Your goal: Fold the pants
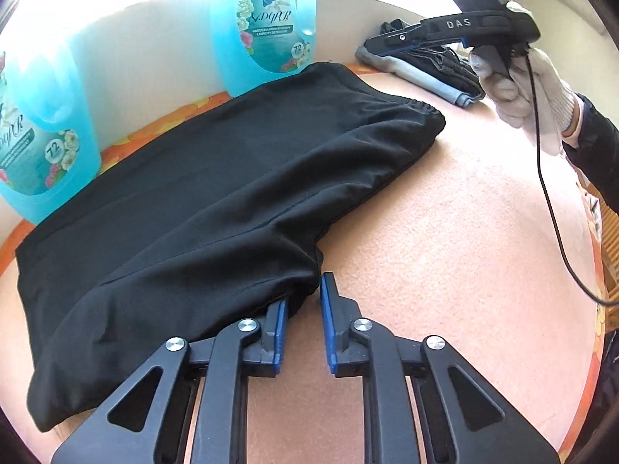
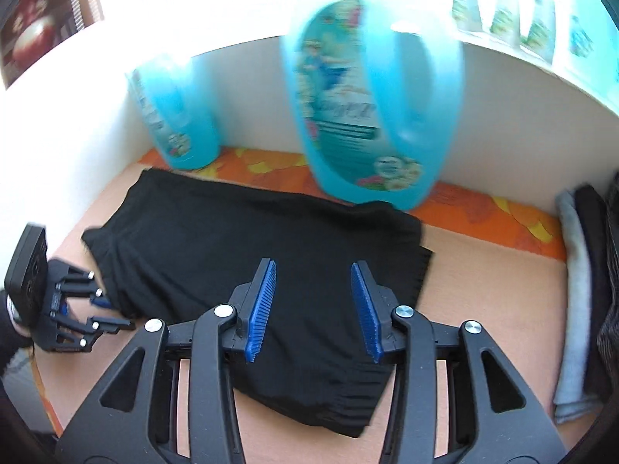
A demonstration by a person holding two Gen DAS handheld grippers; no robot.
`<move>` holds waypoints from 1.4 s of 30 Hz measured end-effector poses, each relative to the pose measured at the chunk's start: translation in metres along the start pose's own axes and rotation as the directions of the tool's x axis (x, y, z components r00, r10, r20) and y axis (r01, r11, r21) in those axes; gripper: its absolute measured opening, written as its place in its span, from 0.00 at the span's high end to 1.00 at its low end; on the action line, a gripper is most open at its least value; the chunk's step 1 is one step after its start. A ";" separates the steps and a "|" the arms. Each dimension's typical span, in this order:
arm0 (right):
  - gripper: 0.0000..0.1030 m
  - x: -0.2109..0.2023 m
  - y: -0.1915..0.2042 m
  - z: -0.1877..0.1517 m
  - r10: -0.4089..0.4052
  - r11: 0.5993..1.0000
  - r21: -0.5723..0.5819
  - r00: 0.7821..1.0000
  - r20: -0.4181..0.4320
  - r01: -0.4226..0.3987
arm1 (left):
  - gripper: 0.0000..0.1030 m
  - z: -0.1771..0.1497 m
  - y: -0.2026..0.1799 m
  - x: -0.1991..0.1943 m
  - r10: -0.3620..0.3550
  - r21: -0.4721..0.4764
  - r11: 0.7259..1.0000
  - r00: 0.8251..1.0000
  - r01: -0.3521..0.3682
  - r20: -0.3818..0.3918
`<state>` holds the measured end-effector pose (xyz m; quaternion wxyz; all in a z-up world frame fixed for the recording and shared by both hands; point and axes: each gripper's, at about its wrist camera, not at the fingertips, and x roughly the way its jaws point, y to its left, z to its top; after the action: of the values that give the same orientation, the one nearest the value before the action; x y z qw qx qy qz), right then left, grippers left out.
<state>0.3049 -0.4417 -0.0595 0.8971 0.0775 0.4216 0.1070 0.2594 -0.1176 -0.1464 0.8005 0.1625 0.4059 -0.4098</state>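
Note:
Black pants [image 1: 216,201] lie folded on the peach table cover, waistband toward the right; they also show in the right wrist view [image 2: 271,270]. My left gripper [image 1: 303,301] is open at the near edge of the pants, its left finger touching the fabric, nothing held. It shows at the left of the right wrist view [image 2: 112,313]. My right gripper [image 2: 313,301] is open and empty, held above the pants near the waistband. It shows in the left wrist view [image 1: 371,44], held up by a white-gloved hand [image 1: 518,89].
Two blue detergent bottles [image 1: 267,19] [image 1: 38,131] stand at the back against the white wall, also in the right wrist view [image 2: 367,100] [image 2: 174,116]. A stack of folded clothes [image 1: 437,69] [image 2: 580,290] lies at the right. An orange patterned border [image 2: 503,216] edges the cover.

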 end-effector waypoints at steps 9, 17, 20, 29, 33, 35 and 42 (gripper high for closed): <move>0.58 0.038 -0.046 0.003 -0.079 0.990 0.114 0.994 -0.076 0.088 | 0.88 -0.006 -0.006 -0.003 -0.014 -0.017 1.000 1.000 0.014 -0.012; 0.56 0.077 -0.082 0.017 0.016 0.959 0.282 0.997 -0.072 0.005 | 0.88 -0.010 -0.011 -0.004 -0.021 -0.018 1.000 0.999 0.020 -0.041; 0.55 0.078 -0.081 0.023 0.013 0.967 0.254 0.999 -0.035 -0.004 | 0.88 -0.016 -0.011 -0.018 -0.039 -0.027 0.999 0.998 0.038 -0.047; 0.52 0.087 -0.088 0.031 0.147 0.952 0.273 0.989 0.000 -0.141 | 0.88 -0.016 -0.020 -0.066 0.001 -0.008 1.000 0.999 0.000 0.034; 0.72 0.091 -0.078 0.027 0.183 0.952 0.250 0.983 -0.005 -0.176 | 0.88 -0.012 -0.011 -0.079 0.043 -0.036 0.999 0.996 -0.040 0.074; 0.76 0.087 -0.069 0.025 0.169 0.960 0.226 0.986 0.009 -0.167 | 0.88 -0.010 -0.003 -0.081 0.067 -0.055 0.996 0.994 -0.063 0.083; 0.82 0.051 -0.055 0.026 0.009 0.982 0.186 0.998 0.056 -0.020 | 0.88 -0.011 0.030 -0.075 0.158 -0.121 0.982 0.983 -0.147 0.088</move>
<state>0.3641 -0.4832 -0.0933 0.8964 0.1673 0.4043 0.0714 0.2525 -0.0533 -0.0968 0.8564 0.1270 0.3757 -0.3306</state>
